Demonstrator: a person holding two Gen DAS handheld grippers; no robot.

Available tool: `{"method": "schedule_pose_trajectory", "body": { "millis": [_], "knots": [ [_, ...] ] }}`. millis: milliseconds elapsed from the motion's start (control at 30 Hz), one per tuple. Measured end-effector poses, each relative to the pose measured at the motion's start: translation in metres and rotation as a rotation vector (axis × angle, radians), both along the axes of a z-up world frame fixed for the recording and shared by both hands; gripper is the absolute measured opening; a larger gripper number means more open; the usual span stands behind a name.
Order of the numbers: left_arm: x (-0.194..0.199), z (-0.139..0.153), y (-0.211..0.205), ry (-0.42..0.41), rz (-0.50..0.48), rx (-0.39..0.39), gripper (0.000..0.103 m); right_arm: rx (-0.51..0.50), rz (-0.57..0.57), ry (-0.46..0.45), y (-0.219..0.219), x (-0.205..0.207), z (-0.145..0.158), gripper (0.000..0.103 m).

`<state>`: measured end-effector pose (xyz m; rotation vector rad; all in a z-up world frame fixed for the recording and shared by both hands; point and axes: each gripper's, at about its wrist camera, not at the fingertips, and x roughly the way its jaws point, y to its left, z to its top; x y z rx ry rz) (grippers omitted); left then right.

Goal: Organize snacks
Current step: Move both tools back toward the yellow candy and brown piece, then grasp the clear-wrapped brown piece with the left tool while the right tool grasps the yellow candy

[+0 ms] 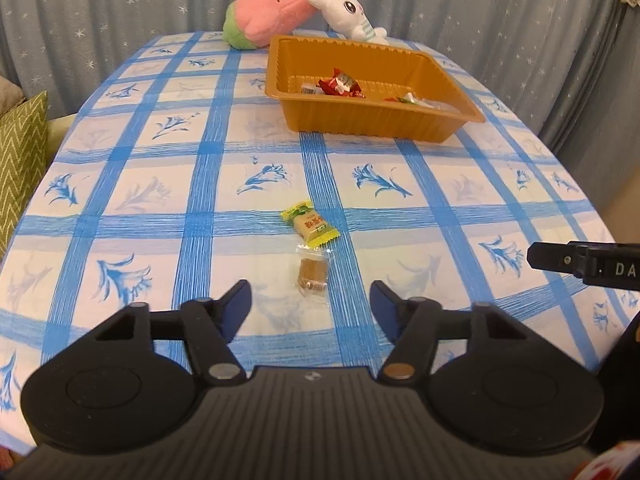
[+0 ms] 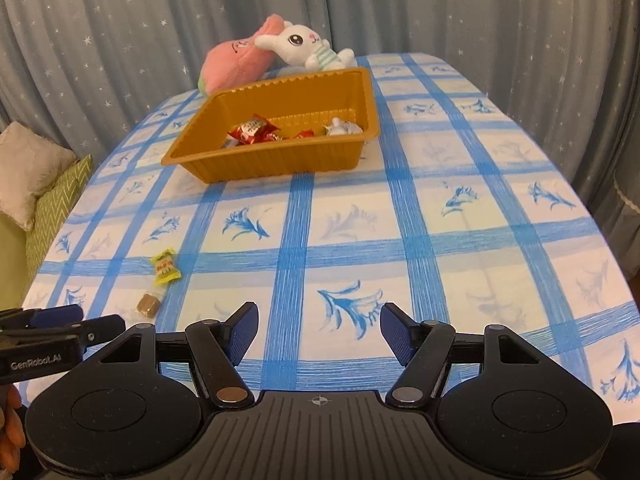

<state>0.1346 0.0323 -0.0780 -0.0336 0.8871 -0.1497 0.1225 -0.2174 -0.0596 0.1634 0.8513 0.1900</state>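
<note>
In the left wrist view, the left gripper (image 1: 311,300) stands open at lower centre, nothing between its pads. Just ahead lie a clear-wrapped brown candy (image 1: 312,276) and a yellow-wrapped candy (image 1: 311,224), touching. Bare checked bench (image 1: 460,208) separates them from the orange tray (image 1: 384,120), upper right. The right gripper (image 2: 319,328) gapes empty over open cloth.

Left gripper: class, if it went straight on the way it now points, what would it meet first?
Probably the clear-wrapped brown candy, lying between and just ahead of the open left gripper; depth is uncertain.
</note>
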Motion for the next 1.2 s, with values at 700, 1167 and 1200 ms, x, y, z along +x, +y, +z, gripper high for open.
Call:
{"method": "schedule_pose_trajectory", "body": {
  "millis": [700,1167,1200],
  "knots": [
    [0.050,-0.032,-0.011,0.079,-0.102,0.057,0.024,-0.007,0.004,0.026,0.006,0.022,-0.024,0.067],
    [0.045,-0.008,0.023,0.022,-0.007,0.029,0.018,0.002,0.092,0.030,0.035,0.035,-0.029,0.067],
    [0.045,-0.005,0.028,0.016,0.003,0.026,0.018,0.001,0.108,0.028,0.041,0.036,-0.029,0.067]
  ]
}}
